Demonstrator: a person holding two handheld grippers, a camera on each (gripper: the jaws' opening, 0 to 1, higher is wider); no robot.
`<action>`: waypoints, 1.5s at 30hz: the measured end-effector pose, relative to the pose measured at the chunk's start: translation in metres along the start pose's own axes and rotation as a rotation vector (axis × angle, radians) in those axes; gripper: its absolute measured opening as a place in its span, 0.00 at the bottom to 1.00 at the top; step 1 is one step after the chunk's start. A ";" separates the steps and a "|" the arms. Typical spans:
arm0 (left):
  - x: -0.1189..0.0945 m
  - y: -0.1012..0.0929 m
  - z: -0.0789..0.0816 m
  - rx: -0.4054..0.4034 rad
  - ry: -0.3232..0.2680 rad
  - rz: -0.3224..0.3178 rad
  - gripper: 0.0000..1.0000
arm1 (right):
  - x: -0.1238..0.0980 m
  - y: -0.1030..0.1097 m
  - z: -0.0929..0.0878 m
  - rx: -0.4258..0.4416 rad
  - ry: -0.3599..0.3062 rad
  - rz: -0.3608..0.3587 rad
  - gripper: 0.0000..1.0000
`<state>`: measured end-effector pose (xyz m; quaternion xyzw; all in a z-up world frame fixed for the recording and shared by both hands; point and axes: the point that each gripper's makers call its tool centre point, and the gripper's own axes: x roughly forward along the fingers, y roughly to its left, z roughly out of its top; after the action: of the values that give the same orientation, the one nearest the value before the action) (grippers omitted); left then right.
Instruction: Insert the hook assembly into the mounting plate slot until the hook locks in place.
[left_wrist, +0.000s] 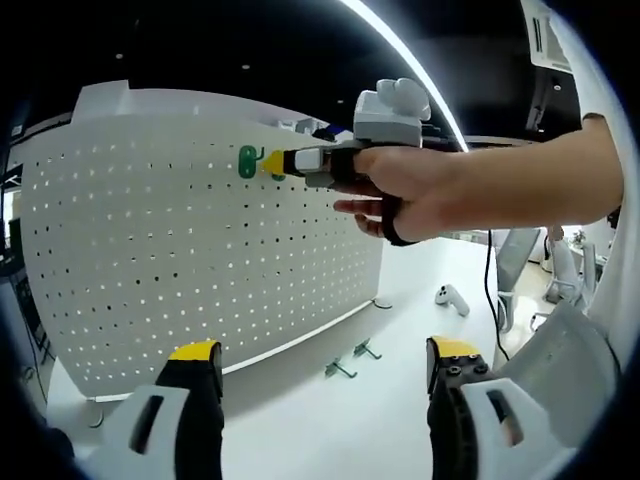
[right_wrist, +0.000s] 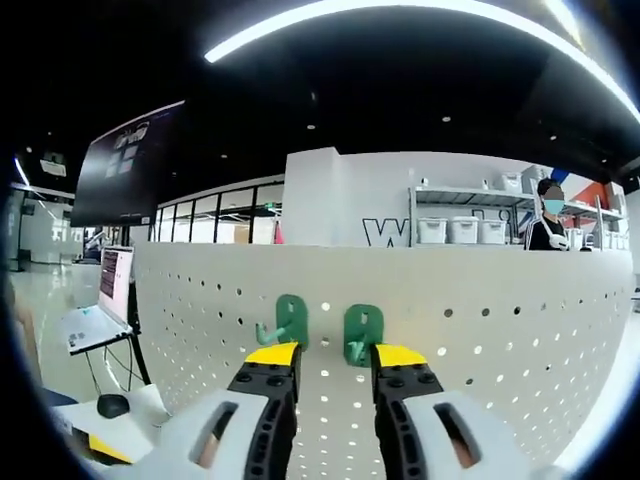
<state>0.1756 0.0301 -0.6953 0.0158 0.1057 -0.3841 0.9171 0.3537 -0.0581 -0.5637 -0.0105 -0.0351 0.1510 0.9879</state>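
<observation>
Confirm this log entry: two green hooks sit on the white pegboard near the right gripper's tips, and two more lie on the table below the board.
Wrong in one respect: the spare hooks lie on the table, yes, but the left gripper view shows them beside the pegboard's foot, not below it.

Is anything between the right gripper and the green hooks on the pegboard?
Nothing visible. In the right gripper view, the right gripper is up against the white pegboard, its open jaws just below two green hooks on the board.

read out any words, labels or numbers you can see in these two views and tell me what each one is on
"W": large dark letter on the white wall behind the pegboard; the pegboard's top edge cuts it off, and any further letters are hidden.
Laptop screen: text too small to read.
Dark overhead screen: markings too blurred to read.
</observation>
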 end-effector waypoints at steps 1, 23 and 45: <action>0.000 0.000 -0.001 -0.001 0.002 -0.001 0.86 | 0.000 0.000 -0.001 -0.001 0.004 0.005 0.30; -0.001 -0.002 -0.004 0.007 0.011 0.001 0.86 | -0.018 0.008 -0.019 0.011 0.024 0.079 0.59; 0.002 -0.002 0.001 0.024 0.006 -0.010 0.86 | -0.048 -0.007 -0.028 0.001 0.039 0.128 0.57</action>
<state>0.1754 0.0269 -0.6950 0.0272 0.1040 -0.3898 0.9146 0.3126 -0.0794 -0.5944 -0.0152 -0.0150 0.2136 0.9767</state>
